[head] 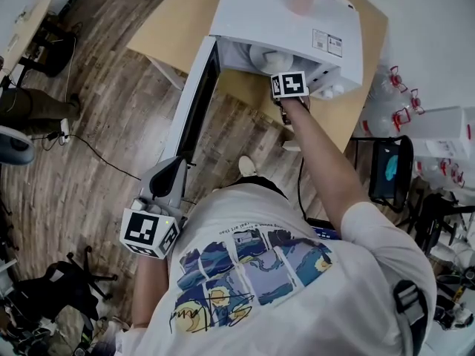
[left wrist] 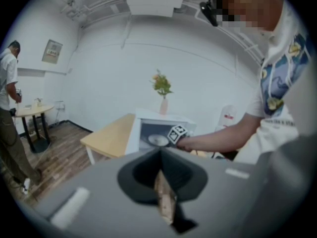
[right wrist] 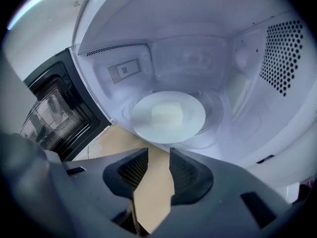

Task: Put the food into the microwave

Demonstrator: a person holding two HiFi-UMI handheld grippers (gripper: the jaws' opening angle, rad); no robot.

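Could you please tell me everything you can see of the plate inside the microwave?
The plate is round, white and shallow, perhaps ceramic or glass. It lies flat at the bottom of the open microwave, near the middle of the cavity. A pale rectangular block of food sits at its centre. Nothing else touches it: the right gripper is outside the opening, jaws apart and empty.

Nothing legible: print on rectangular sticker (head: 327, 42) atop white box-shaped microwave (head: 252, 10) and on white printed T-shirt (head: 245, 213) too small.
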